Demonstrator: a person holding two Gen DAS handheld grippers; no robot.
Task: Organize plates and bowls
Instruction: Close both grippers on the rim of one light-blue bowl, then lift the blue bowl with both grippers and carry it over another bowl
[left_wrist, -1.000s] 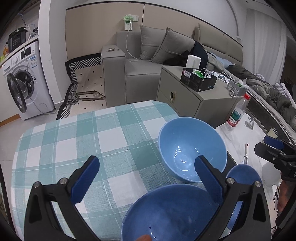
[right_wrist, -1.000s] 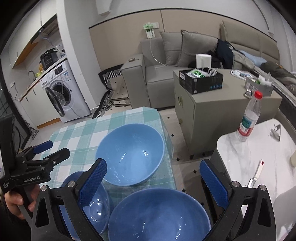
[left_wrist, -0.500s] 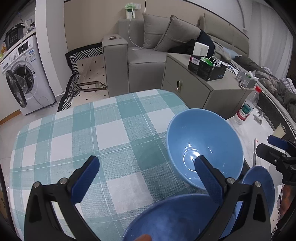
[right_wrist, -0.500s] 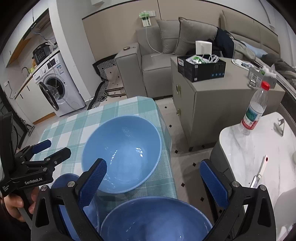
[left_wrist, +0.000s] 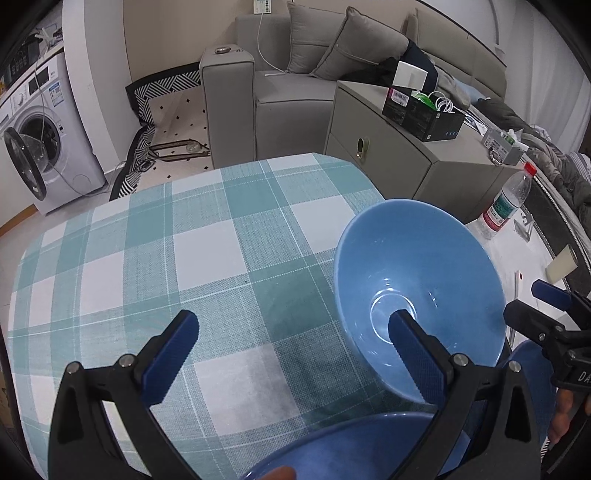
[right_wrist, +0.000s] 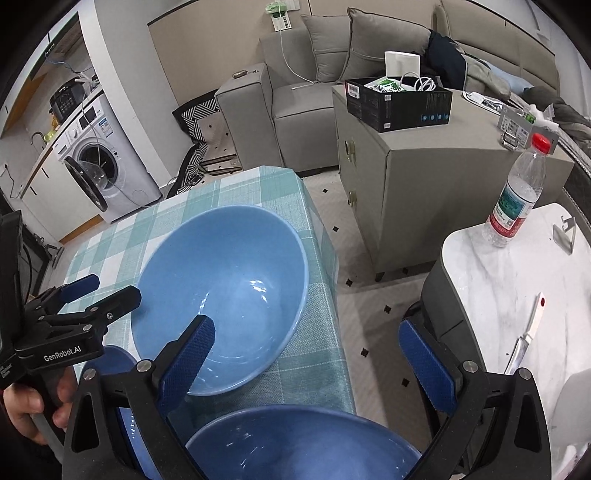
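Both the left hand-held gripper (left_wrist: 291, 338) and the right hand-held gripper (right_wrist: 304, 345), jaws spread wide and empty, are closing in over the last second on the large blue bowl (right_wrist: 221, 295) sitting near the tabletop (left_wrist: 166, 258) edge, suggesting a pickup for stacking.

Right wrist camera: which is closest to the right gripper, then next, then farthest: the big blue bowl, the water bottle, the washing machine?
From the right gripper:
1. Big blue bowl, just ahead on the checked tablecloth, by the gripper's left finger.
2. Water bottle, on the white marble table to the right.
3. Washing machine, far back on the left.
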